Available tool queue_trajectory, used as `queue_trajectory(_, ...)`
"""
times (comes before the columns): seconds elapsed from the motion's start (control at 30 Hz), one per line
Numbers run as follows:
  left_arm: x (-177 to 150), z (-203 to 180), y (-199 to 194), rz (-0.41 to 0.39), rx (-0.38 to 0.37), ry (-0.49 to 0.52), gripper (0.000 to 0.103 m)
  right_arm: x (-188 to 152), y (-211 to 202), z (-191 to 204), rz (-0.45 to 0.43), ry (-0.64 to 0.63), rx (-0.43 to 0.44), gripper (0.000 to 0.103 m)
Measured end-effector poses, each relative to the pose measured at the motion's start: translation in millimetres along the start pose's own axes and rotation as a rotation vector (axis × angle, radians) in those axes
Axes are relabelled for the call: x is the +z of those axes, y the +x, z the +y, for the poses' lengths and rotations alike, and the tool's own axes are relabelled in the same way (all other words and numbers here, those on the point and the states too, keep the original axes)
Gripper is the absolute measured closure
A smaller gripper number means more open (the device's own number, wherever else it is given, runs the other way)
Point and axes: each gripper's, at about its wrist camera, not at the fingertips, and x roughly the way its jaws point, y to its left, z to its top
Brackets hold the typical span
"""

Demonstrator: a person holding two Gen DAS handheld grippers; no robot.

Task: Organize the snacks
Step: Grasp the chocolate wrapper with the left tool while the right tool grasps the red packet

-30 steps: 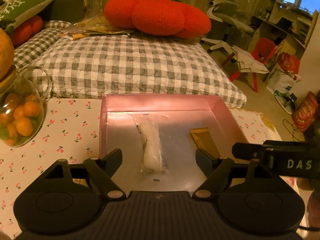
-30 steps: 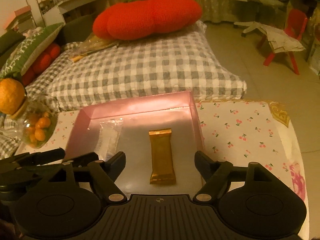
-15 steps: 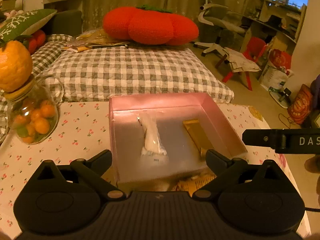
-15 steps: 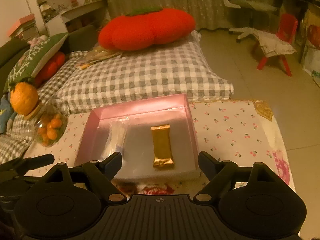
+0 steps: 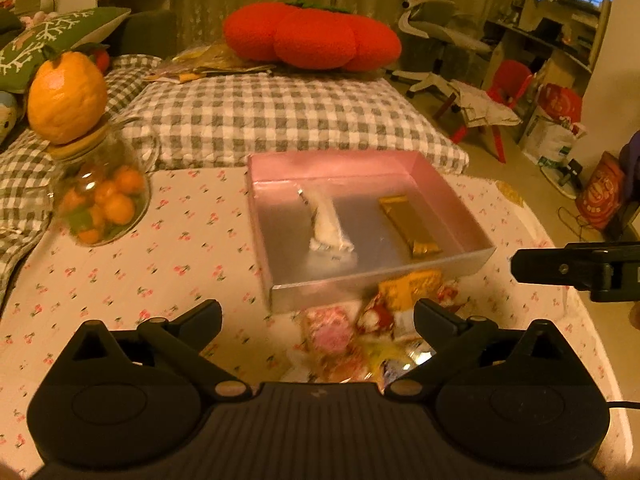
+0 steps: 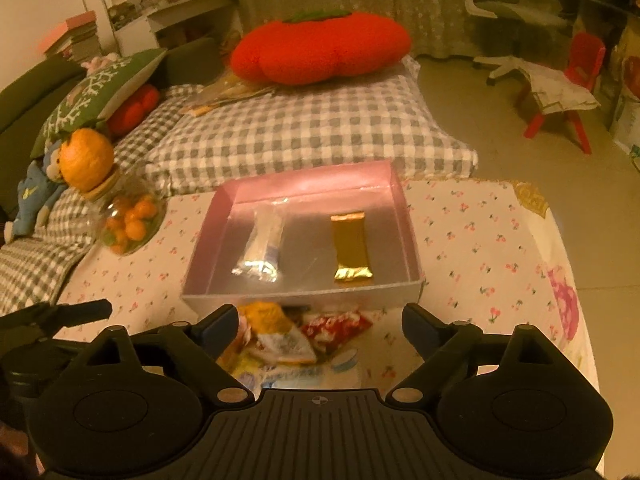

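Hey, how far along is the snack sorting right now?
Two snacks already lie in the pink shallow box: a clear-wrapped white bar and a gold foil bar. Nothing is in hand: the left gripper and right gripper have just been opening their jaws, with nothing between them. A heap of colourful snack packets before the box is left.

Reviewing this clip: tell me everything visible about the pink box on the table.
The pink box is a shallow, open rectangular tray with low upright walls, pink inside, with a pale outer front wall and a shiny floor. It looks like coated cardboard. It sits flat on the cherry-print tablecloth. Inside lie a clear-wrapped white snack on the left and a gold bar on the right, apart. Loose snack packets lie against its near wall.
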Motion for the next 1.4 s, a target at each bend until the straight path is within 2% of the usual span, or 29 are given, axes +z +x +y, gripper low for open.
queue_trajectory(0.3, -30, 9, -2, 0.034, 0.012, 0.004, 0.001, -32, -2, 9, -0.003, -0.018, 0.016, 0.009)
queue_trajectory(0.53, -49, 18, -2, 0.064, -0.009, -0.004, 0.001, -55, 0, 8, 0.007, -0.026, 0.012, 0.009)
queue_trajectory(0.93, -76, 48, -9, 0.057, 0.019, -0.029, 0.001, -85, 3, 13, -0.041, -0.112, -0.027, 0.009)
queue_trajectory(1.07, -86, 55, -8, 0.028, 0.022, -0.023, 0.001, -91, 6, 10, -0.048, -0.109, -0.019, 0.009)
queue_trajectory(1.27, -102, 62, -6, 0.003, 0.009, 0.006, 0.001, -107, 11, 12, -0.074, -0.178, -0.032, 0.009)
queue_trajectory(1.4, -106, 63, 0, 0.011, -0.017, 0.032, 0.001, -118, 17, 17, -0.047, -0.225, 0.006, 0.009)
